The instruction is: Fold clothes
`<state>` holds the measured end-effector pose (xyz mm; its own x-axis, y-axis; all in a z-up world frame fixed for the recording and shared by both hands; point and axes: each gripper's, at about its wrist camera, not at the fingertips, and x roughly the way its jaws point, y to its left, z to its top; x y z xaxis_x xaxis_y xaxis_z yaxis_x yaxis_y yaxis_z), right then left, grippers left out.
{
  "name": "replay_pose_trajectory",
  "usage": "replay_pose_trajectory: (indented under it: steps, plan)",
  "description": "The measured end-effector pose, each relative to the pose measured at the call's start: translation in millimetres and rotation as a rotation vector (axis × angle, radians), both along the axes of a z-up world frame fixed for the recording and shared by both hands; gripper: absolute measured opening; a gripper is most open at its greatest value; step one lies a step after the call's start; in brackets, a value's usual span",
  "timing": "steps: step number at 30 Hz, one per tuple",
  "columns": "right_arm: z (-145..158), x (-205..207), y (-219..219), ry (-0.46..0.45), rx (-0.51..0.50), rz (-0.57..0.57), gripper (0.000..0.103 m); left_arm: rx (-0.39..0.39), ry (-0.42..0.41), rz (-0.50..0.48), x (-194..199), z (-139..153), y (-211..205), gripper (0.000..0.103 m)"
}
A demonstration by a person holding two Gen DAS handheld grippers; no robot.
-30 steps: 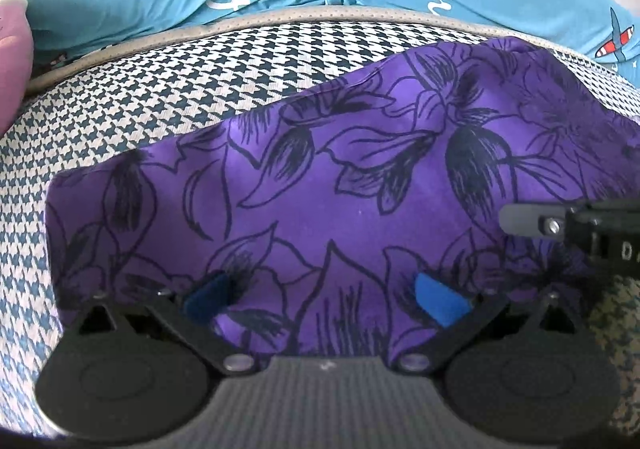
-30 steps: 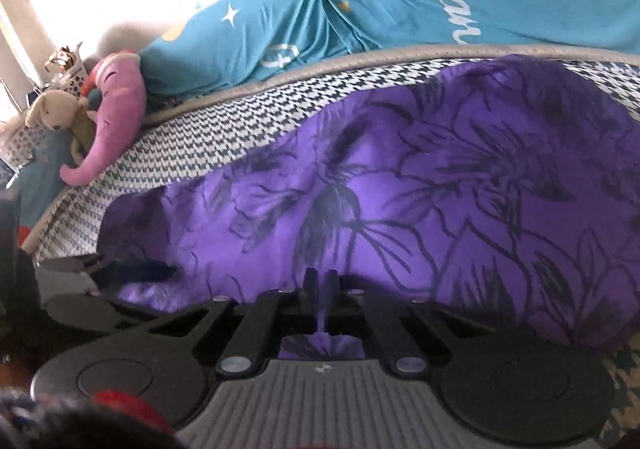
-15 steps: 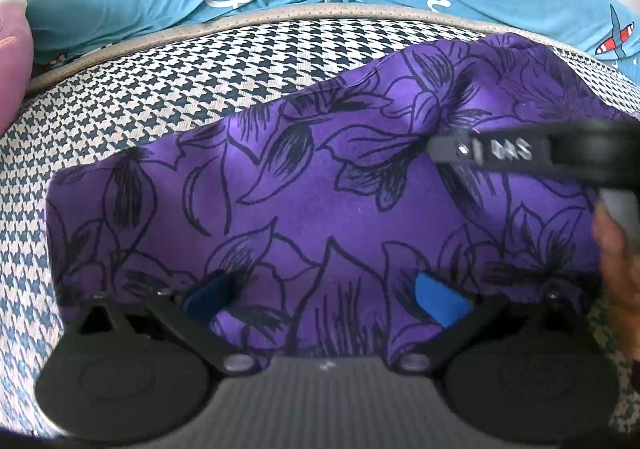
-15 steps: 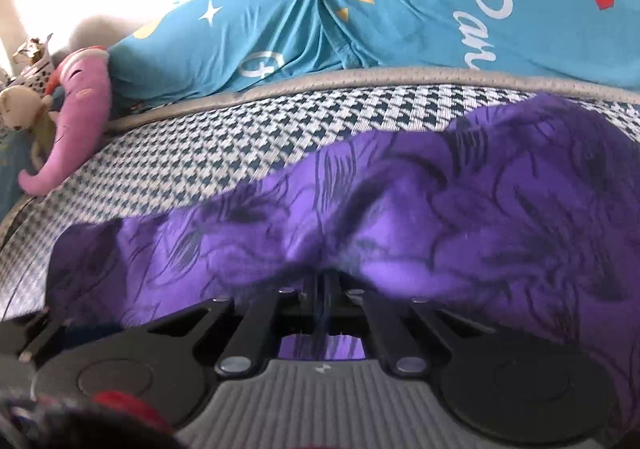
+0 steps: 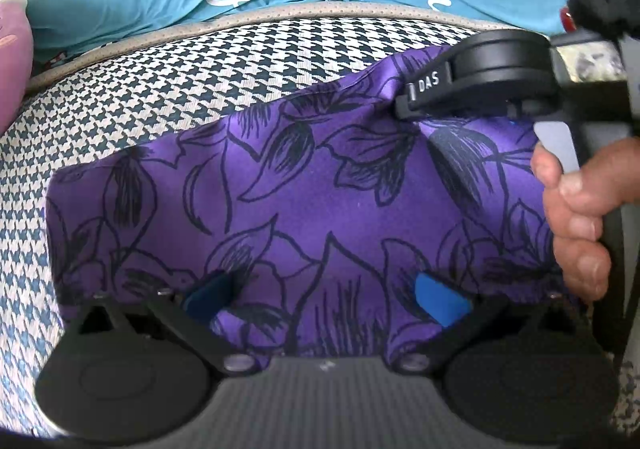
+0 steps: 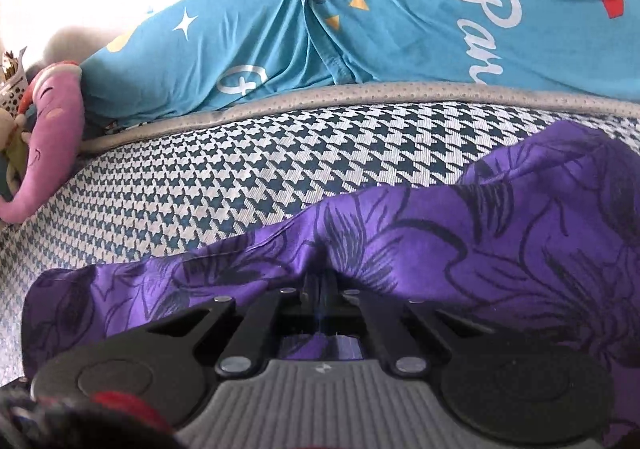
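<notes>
A purple cloth (image 5: 320, 189) with dark flower lines lies on a checked cushion (image 5: 200, 81). The left hand-held gripper (image 5: 324, 293) rests at the near edge of the cloth with its blue pads (image 5: 440, 297) spread wide apart, and cloth lies between them. The right hand-held gripper (image 6: 320, 289) has its two fingers pressed together, and it seems to pinch a fold of the purple cloth, though the tips are hidden. A person's hand (image 5: 580, 217) holds its handle, to the right of the left one. Behind the cushion sits a blue sheet (image 6: 360, 29), and a pink soft toy (image 6: 44, 137) is far off to the left.
</notes>
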<state>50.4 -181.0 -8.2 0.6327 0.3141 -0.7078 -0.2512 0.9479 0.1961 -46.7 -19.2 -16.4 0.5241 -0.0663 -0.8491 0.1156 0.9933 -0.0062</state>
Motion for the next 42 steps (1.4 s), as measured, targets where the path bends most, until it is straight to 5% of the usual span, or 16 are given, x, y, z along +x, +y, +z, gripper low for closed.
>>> replay_pose_trajectory:
  steps: [17,42]
  plan:
    - [1,2,8,-0.003,-0.054,-0.01,0.0,0.001,-0.013,0.005,-5,5,2,0.103]
    - [18,-55,-24,0.019,-0.115,0.082,0.001,-0.014,-0.042,0.182,7,13,39,0.103]
